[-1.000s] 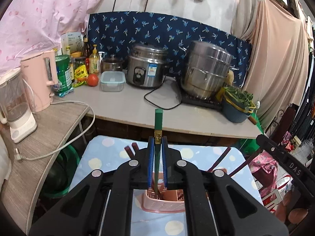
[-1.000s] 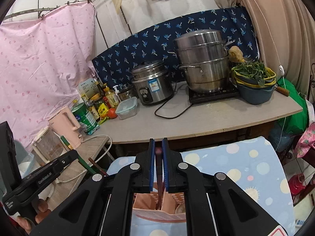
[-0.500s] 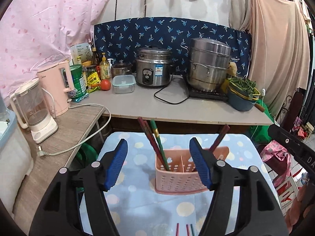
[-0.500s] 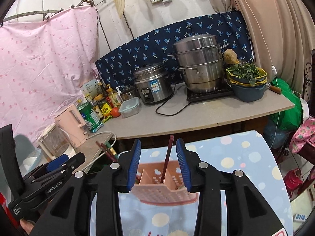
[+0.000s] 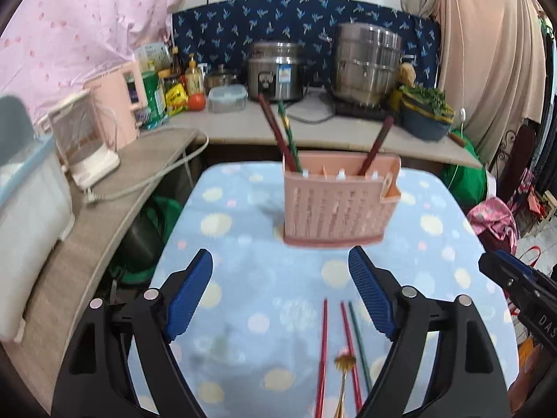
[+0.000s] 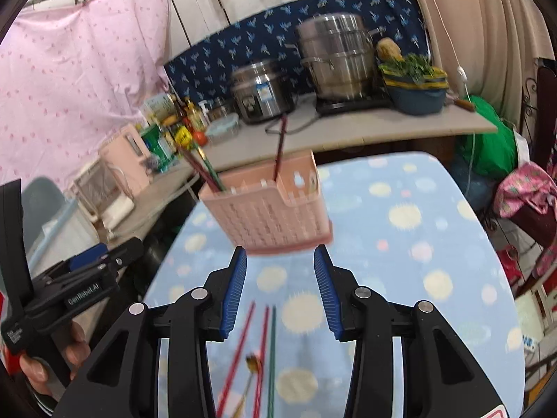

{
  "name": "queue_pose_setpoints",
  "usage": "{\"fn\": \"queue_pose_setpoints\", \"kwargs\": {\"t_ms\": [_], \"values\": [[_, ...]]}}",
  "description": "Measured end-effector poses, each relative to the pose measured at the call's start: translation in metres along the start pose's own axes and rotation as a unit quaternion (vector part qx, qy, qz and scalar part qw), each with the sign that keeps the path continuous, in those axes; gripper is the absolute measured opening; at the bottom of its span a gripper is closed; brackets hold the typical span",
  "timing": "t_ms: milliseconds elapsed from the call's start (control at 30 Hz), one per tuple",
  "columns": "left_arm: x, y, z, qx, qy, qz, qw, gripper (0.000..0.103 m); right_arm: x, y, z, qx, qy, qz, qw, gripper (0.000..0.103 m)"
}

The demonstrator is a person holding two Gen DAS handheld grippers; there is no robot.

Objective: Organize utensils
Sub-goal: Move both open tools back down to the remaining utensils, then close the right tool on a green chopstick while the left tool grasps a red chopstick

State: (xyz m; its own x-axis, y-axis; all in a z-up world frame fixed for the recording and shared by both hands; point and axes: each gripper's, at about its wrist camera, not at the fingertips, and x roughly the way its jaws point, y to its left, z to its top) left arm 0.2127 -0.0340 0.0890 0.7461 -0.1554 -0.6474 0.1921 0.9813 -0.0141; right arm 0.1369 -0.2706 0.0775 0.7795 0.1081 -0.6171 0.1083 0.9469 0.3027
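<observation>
A pink slotted utensil basket [image 5: 339, 202] [image 6: 268, 216] stands on the table with the blue dotted cloth [image 5: 243, 244]. In its left end lean a red and a green chopstick [image 5: 283, 132]; a dark red chopstick [image 5: 377, 144] leans in its right end. On the cloth nearer me lie two red chopsticks [image 5: 322, 348], a green one [image 5: 358, 338] and a gold-headed utensil [image 5: 344, 362]. My left gripper [image 5: 278, 264] is short of the basket, jaws opening, nothing between them. My right gripper [image 6: 280, 257] hangs just before the basket, jaws opening and empty, above the loose chopsticks [image 6: 263, 341].
Behind the table runs a counter [image 5: 243, 125] with a rice cooker [image 5: 275, 69], a steel steamer pot [image 5: 369, 62], a bowl of greens [image 5: 424, 115] and bottles. At the left, a side shelf [image 5: 115, 202] holds a blender, a pink kettle and a trailing cord.
Both grippers were shut on chopsticks over the basket; they opened, left the chopsticks standing in it, and drew back and down. The loose chopsticks on the cloth came into view.
</observation>
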Motion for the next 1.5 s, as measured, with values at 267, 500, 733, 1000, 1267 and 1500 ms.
{"fn": "queue_pose_setpoints", "kwargs": {"t_ms": [267,500,733,1000,1267,1500], "values": [[0.003,0.003,-0.067,0.001,0.055,0.009,0.9985,0.077,0.002,-0.008,-0.076,-0.012,0.061,-0.028,0.998,0.04],[0.008,0.001,-0.126,0.022,0.101,0.008,0.9946,0.077,0.011,-0.005,-0.138,-0.031,0.114,-0.035,0.992,0.04],[0.013,0.004,-0.162,0.017,0.139,-0.003,0.9901,0.077,0.017,0.002,-0.173,-0.033,0.156,-0.022,0.987,0.04],[0.013,-0.004,-0.182,0.026,0.157,-0.018,0.9871,0.077,0.022,0.016,-0.184,-0.057,0.167,-0.019,0.984,0.029],[0.015,-0.011,-0.195,0.035,0.168,-0.029,0.9847,0.076,0.026,0.02,-0.189,-0.063,0.173,-0.016,0.983,0.021],[0.019,-0.014,-0.201,0.039,0.18,-0.036,0.9823,0.065,0.028,0.022,-0.192,-0.073,0.171,-0.02,0.982,0.017]]}}
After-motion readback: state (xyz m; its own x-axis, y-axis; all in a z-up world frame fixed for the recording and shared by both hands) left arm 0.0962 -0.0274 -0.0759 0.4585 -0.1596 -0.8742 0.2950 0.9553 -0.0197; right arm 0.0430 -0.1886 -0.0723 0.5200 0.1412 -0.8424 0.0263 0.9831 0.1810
